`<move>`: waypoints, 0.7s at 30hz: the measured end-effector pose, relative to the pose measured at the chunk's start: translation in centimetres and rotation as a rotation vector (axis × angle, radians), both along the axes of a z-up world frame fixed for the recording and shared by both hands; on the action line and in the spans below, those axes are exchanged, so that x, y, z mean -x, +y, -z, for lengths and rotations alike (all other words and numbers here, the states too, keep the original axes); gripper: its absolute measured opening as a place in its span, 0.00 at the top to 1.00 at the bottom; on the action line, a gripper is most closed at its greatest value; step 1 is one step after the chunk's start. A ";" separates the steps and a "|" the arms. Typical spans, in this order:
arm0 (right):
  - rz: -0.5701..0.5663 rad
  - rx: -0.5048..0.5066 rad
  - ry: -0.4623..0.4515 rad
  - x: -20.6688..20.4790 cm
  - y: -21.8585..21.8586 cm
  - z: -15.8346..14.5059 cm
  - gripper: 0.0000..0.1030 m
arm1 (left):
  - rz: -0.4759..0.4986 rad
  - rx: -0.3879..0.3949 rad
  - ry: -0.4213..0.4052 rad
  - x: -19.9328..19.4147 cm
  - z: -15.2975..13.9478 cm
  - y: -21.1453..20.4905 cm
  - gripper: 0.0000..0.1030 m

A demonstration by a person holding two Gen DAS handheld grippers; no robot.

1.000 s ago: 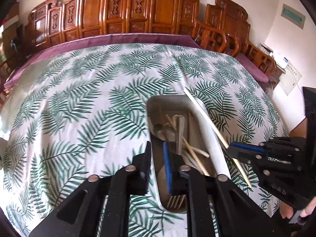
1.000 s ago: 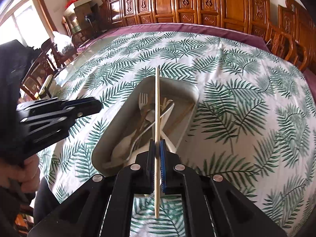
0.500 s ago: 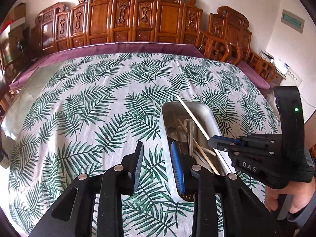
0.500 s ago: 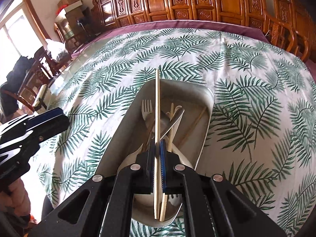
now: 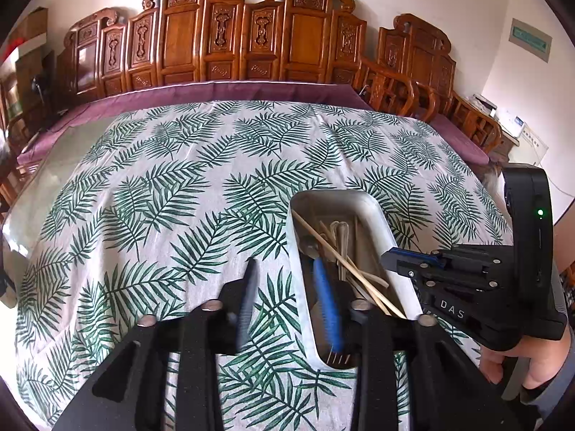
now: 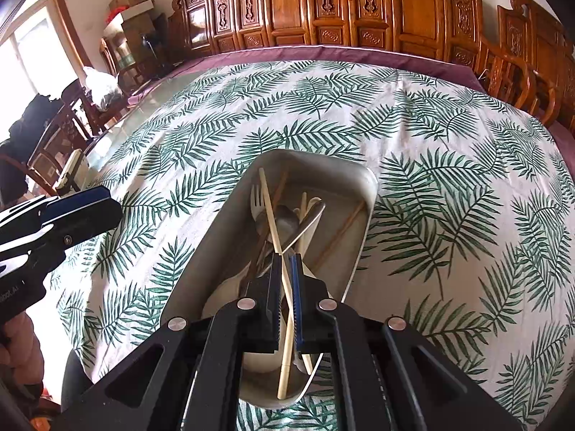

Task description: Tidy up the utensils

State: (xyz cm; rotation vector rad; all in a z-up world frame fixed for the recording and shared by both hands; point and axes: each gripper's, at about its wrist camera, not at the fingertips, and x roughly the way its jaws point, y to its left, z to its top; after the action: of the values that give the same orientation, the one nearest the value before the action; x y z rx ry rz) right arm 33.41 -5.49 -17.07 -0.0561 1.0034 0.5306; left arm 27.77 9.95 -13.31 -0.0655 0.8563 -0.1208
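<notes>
Right wrist view: right gripper (image 6: 285, 287), jaws parted, releases chopstick (image 6: 275, 230) into tray (image 6: 370, 183); left gripper (image 5: 287, 298), wide, waits. Next: withdraw toward 6 o'clock.

Left gripper (image 5: 287, 298) is sitting wide open, fingers (image 5: 327, 301) well apart, one blue-padded, holding nothing. Right gripper (image 6: 285, 287) is standing with fingers (image 6: 297, 298) parted a little, gap narrow. Seen from the left wrist, the right gripper is reaching in from the right side, person's hand (image 5: 532, 366) wrapping its handle low at the right edge.
</notes>
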 end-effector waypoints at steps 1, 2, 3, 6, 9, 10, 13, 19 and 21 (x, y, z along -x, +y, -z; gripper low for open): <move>0.002 -0.002 -0.003 0.1 -0.2 -0.2 0.94 | 0.003 0.000 -0.003 0.0 -0.1 -0.1 0.58; 0.004 -0.004 -0.008 0.3 -0.4 -0.4 0.94 | 0.009 -0.001 -0.007 0.2 -0.2 -0.4 0.58; 0.006 -0.004 -0.013 0.4 -0.6 -0.6 0.94 | 0.011 -0.001 -0.009 0.3 -0.3 -0.5 0.57; 0.014 -0.011 -0.029 1.1 -1.5 -1.4 0.94 | 0.010 -0.006 -0.012 0.6 -0.8 -0.9 0.56; 0.025 -0.014 -0.049 1.9 -2.3 -2.3 0.89 | 0.006 -0.013 -0.029 1.2 -1.5 -1.4 0.28; 0.030 -0.018 -0.058 2.3 -2.7 -2.7 0.82 | 0.005 -0.016 -0.044 1.6 -1.9 -1.7 0.26; 0.043 -0.028 -0.088 3.4 -3.9 -3.9 0.71 | -0.001 -0.037 -0.053 2.3 -2.7 -2.4 0.14; 0.089 -0.003 -0.155 6.3 -6.8 -6.1 0.29 | -0.006 -0.073 -0.083 4.1 -4.1 -3.9 0.07; 0.116 0.006 -0.176 7.2 -8.0 -6.7 0.14 | -0.013 -0.083 -0.083 4.6 -4.3 -4.5 0.07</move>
State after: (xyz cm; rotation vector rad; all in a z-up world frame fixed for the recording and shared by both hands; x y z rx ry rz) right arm 26.23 -13.51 -10.39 -0.0488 0.8314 0.4093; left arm 23.13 5.42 -9.02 0.0116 0.7771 -0.0750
